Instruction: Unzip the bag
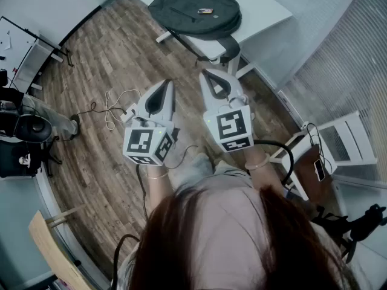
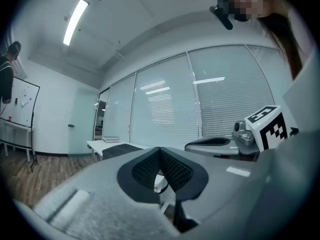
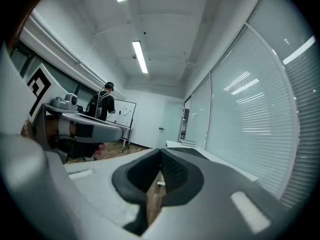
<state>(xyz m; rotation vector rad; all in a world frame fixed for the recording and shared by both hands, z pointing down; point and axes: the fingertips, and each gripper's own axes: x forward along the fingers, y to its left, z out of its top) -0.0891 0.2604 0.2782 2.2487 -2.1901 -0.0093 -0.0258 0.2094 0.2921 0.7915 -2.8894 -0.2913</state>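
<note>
A dark grey backpack [image 1: 195, 9] lies flat on a white table [image 1: 261, 5] at the top of the head view, a small tag on its upper face. Both grippers hang over the wooden floor, well short of the table. My left gripper [image 1: 167, 84] is shut with nothing in it, its tips touching. My right gripper [image 1: 207, 76] is shut too and holds nothing. In the left gripper view the bag [image 2: 120, 150] shows far off as a dark strip on the table, with the right gripper's marker cube [image 2: 265, 125] at the right.
Loose white cable [image 1: 115, 106] lies on the floor left of the grippers. A white stand [image 1: 338, 141] with a phone and cables is at the right. A person [image 3: 103, 105] stands by a whiteboard [image 3: 123, 110] far back. Window blinds [image 2: 210, 104] line the wall behind the table.
</note>
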